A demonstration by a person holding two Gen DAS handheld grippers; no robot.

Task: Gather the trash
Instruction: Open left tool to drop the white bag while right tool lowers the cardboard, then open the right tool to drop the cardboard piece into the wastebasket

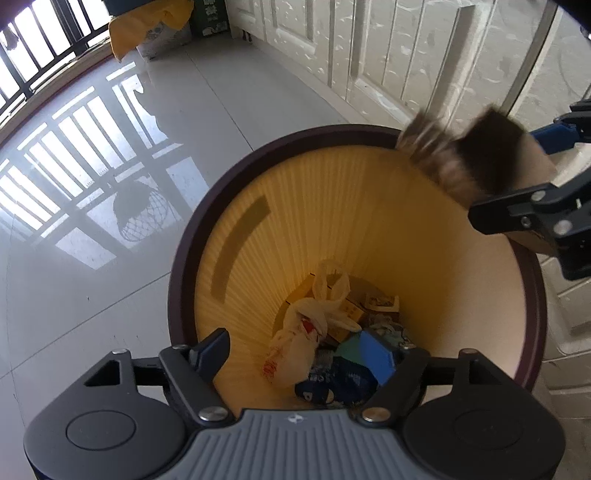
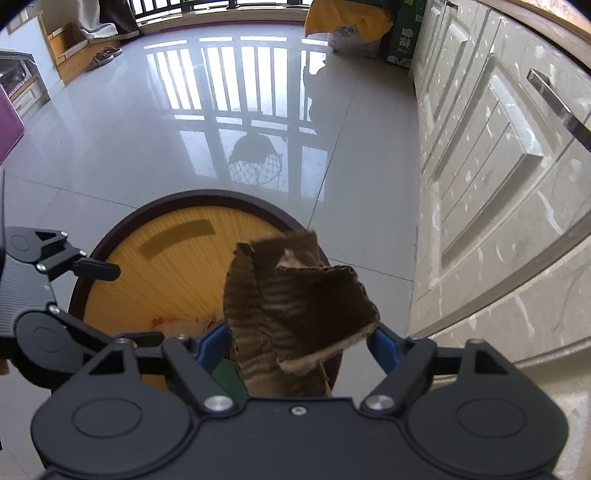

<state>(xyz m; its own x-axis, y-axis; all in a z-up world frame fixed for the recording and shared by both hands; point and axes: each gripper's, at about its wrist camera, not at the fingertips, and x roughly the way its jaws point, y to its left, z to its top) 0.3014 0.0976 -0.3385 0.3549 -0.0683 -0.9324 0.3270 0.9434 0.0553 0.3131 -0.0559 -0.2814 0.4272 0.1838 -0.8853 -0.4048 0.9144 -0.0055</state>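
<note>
A round waste bin (image 1: 192, 236) with a dark rim and yellow ribbed inside stands on the floor; it also shows in the right wrist view (image 2: 122, 229). In it lie a tied plastic bag (image 1: 306, 332), a blue wrapper (image 1: 332, 384) and other trash. My left gripper (image 1: 299, 350) is open and empty, right above the bin's near rim. My right gripper (image 2: 299, 341) holds a torn piece of brown cardboard (image 2: 295, 295) over the bin's right rim; the cardboard looks blurred in the left wrist view (image 1: 472, 155). Its jaws stand wide with the cardboard between them.
White cabinet doors (image 2: 498, 184) run along the right, close to the bin. Glossy tiled floor (image 2: 184, 129) spreads to the left and ahead. A yellow-draped sack (image 2: 347, 26) and a green box (image 2: 404, 37) stand far back by the balcony railing.
</note>
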